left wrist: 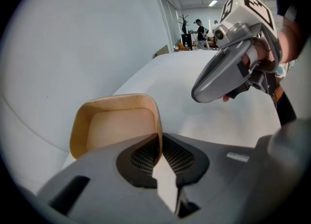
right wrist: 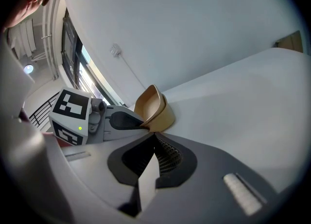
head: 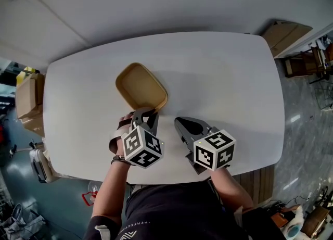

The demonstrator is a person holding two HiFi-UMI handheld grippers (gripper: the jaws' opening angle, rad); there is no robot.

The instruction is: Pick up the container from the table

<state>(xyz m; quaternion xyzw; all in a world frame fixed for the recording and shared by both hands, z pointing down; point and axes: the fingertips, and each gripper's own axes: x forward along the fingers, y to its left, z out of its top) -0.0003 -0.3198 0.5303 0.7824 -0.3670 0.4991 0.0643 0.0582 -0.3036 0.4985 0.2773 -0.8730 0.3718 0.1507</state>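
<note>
A tan, empty, rounded-rectangular container [head: 140,85] sits on the white table [head: 223,77], left of centre. My left gripper [head: 146,114] reaches its near right corner from the front. In the left gripper view, the container [left wrist: 114,126] has its right wall pinched between the pads of the left gripper [left wrist: 159,140]. My right gripper [head: 179,123] hovers just right of it, over bare table, jaws together and holding nothing. The right gripper view shows the container [right wrist: 153,104] tilted on edge ahead of the right gripper [right wrist: 155,138], with the left gripper [right wrist: 124,120] on its rim.
The table's front edge lies just under both hands. Cardboard boxes [head: 28,96] stand on the floor at the left, and another box [head: 286,33] lies beyond the far right corner. People [left wrist: 199,28] stand far off across the room.
</note>
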